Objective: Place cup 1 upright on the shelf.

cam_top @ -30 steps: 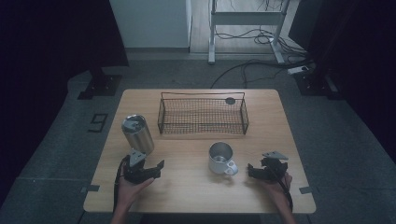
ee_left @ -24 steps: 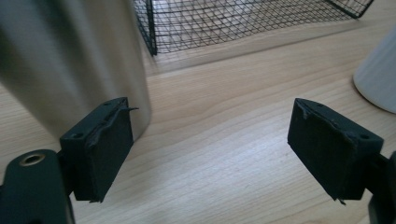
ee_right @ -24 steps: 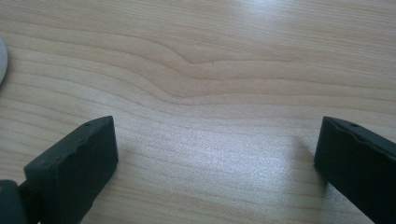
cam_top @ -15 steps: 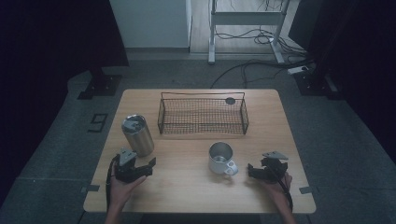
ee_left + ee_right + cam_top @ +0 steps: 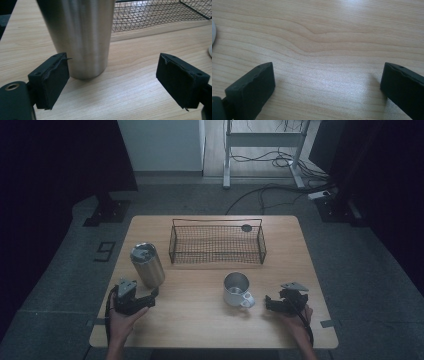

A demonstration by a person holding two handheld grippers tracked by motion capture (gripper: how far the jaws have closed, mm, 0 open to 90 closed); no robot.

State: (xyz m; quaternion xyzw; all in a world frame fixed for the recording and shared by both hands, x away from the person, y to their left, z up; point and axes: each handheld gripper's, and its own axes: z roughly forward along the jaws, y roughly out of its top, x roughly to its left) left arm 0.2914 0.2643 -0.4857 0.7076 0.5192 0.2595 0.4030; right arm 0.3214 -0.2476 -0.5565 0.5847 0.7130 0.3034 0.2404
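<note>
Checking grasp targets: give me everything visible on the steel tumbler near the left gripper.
The steel tumbler is a tall brushed-metal cup, tapering slightly toward its base, with a lid of the same grey on top. It stands upright on the wooden table, at its left side, just left of the wire basket and apart from it. The left gripper sits just in front; its jaws have just been opening, nothing between them, and whether the near pad touches the wall is unclear.

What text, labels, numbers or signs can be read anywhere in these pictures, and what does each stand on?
"9": a dark marking on the grey floor left of the table, in the high view.
Steel tumbler: no label or brand visible.
Metal mug and wire basket: no legible text.
</note>
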